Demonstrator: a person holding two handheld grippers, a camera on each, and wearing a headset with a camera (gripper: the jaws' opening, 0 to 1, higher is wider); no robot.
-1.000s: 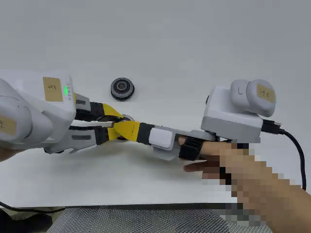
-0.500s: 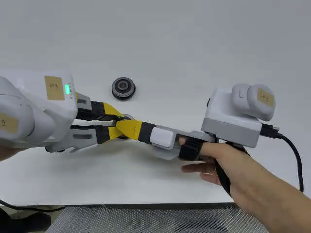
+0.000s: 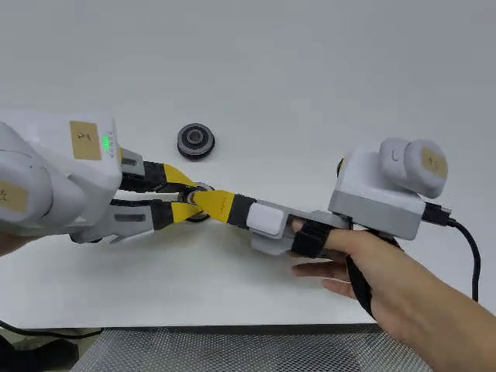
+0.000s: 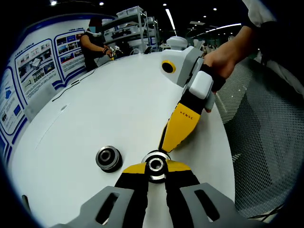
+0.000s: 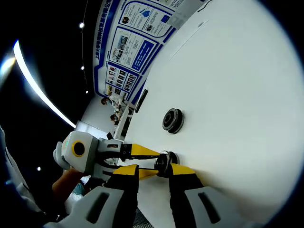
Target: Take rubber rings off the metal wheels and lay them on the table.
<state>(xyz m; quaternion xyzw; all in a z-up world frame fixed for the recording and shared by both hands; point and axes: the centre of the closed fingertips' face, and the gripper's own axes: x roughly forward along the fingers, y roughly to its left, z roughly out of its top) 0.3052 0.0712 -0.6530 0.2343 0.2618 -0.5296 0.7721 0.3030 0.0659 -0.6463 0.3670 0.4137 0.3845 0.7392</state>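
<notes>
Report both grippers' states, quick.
Left gripper: closed, holding the wheel.
Right gripper: closed, pinching the same wheel's edge.

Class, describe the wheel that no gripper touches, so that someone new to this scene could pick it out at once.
On the white table, look a little farther from the person than the yellow jaws of the left gripper: a small dark wheel lies flat there. Unlike the other wheel, clamped in those jaws, it sits alone, touched by nothing.
</notes>
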